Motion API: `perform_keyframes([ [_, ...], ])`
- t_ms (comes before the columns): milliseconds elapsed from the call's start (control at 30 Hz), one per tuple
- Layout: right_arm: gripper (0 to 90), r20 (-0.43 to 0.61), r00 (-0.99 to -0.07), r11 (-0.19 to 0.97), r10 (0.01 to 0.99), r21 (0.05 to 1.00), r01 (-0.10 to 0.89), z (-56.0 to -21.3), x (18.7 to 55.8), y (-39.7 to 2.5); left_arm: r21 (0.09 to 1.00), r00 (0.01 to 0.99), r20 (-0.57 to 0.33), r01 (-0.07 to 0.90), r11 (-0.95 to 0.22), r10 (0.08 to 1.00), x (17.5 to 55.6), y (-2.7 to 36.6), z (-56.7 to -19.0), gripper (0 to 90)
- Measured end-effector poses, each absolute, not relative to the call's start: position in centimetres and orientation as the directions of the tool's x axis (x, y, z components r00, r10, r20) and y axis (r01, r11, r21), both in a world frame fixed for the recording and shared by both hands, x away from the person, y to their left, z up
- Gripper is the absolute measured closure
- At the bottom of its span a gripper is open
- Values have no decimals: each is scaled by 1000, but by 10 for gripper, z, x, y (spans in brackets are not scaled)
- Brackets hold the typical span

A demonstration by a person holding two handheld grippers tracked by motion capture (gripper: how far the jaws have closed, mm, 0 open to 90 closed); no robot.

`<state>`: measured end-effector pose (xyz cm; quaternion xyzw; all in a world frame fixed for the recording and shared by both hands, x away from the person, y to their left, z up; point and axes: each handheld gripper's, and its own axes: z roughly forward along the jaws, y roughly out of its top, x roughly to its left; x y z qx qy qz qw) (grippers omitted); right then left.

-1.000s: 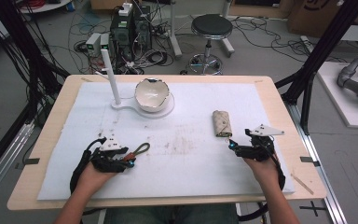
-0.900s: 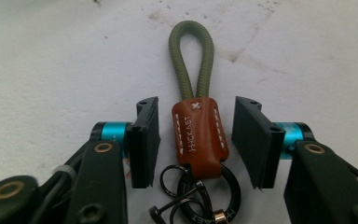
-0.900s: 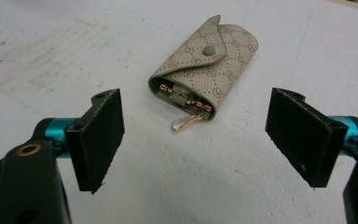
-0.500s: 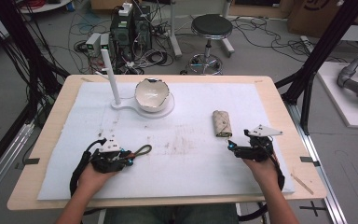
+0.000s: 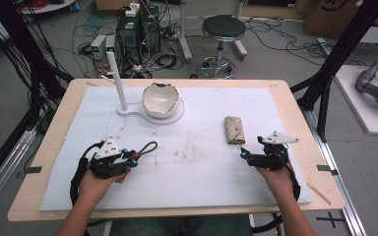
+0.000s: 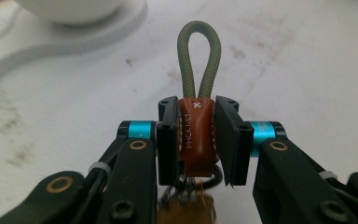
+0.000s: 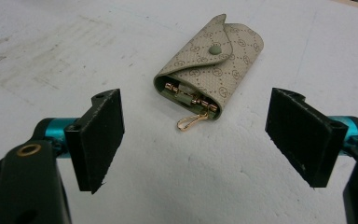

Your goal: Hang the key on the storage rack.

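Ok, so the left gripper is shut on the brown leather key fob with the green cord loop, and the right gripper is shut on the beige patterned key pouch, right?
Not quite. The right gripper is open, its jaws spread apart short of the beige patterned key pouch, as the right gripper view shows. The left gripper is indeed shut on the brown leather key fob.

My left gripper (image 6: 198, 140) has its two black jaws closed against the brown leather tab (image 6: 196, 135) of a key fob, one jaw on each side of it. From the top of that tab an olive cord loop (image 6: 199, 60) stands up and away from me. Beyond the loop, off to its left, I see the white stand base (image 6: 65, 39) on the stained white mat (image 6: 298, 65).
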<state>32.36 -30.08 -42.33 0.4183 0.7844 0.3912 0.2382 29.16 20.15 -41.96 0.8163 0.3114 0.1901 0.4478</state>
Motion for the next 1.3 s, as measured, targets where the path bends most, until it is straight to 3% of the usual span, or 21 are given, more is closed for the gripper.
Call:
perform_keyframes([
  [733,197,-45,-545,350,837,810,471,-423,326,-295,902,572,136,267,-340,809,330,233,-331,707],
  [1300,197,-39,-550,354,834,803,479,-425,328,-293,926,430,124,275,-260,894,369,262,-289,707],
])
